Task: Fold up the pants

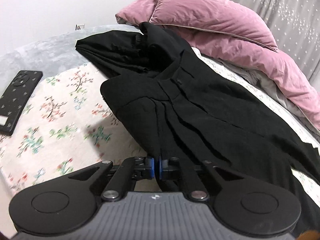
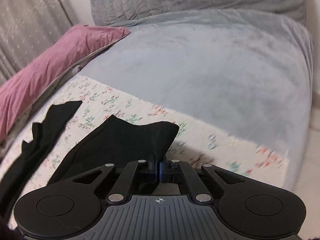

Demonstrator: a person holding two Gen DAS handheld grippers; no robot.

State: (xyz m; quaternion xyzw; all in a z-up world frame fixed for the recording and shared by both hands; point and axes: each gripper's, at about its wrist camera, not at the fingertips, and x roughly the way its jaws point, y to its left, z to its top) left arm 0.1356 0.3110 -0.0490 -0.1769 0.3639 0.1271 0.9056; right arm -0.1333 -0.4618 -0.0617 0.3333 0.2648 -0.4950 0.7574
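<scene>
We record the left gripper [image 1: 157, 165] with its blue-padded jaws drawn together, black pants [image 1: 200, 108] fabric pinched between them and rising forward from the pads. We record the right gripper [image 2: 159, 170] likewise closed, its blue pads clamped on a raised fold of the same garment. On both units the black linkage arms angle inward toward the pads. No hand or wrist is visible.
</scene>
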